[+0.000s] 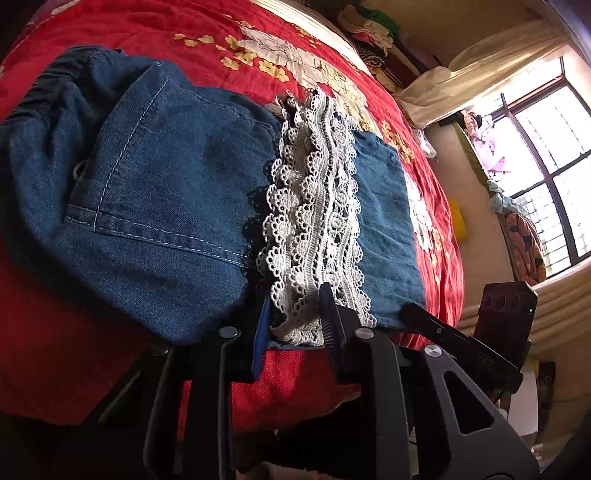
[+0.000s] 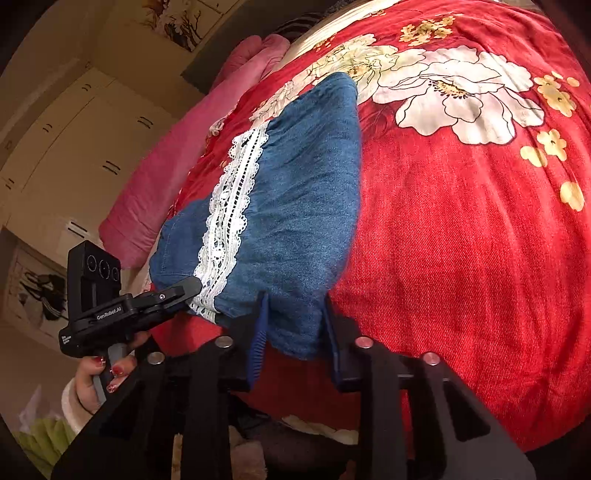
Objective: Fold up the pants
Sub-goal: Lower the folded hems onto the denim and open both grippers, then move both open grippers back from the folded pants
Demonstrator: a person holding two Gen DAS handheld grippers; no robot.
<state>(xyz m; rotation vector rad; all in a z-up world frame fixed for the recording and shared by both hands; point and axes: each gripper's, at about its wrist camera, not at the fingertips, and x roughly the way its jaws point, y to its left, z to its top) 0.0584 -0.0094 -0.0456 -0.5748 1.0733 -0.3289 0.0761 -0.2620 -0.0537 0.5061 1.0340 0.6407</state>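
Note:
Blue denim pants [image 1: 166, 192] with a white lace band [image 1: 317, 214] lie on a red floral bedspread [image 1: 258, 387]. My left gripper [image 1: 295, 325] has its jaws around the near edge of the lace band, fabric between them. My right gripper [image 2: 295, 325] has its jaws around the near edge of the denim leg end [image 2: 295, 229], right of the lace [image 2: 229, 210]. The left gripper [image 2: 184, 288] shows at the left of the right wrist view; the right gripper [image 1: 413, 310] shows at the right of the left wrist view.
The bed's near edge runs just below both grippers. A pink quilt [image 2: 166, 177] lies at the far side, with wardrobes [image 2: 74, 140] behind. A window [image 1: 546, 155] and a clothes pile [image 1: 373, 33] stand beyond the bed.

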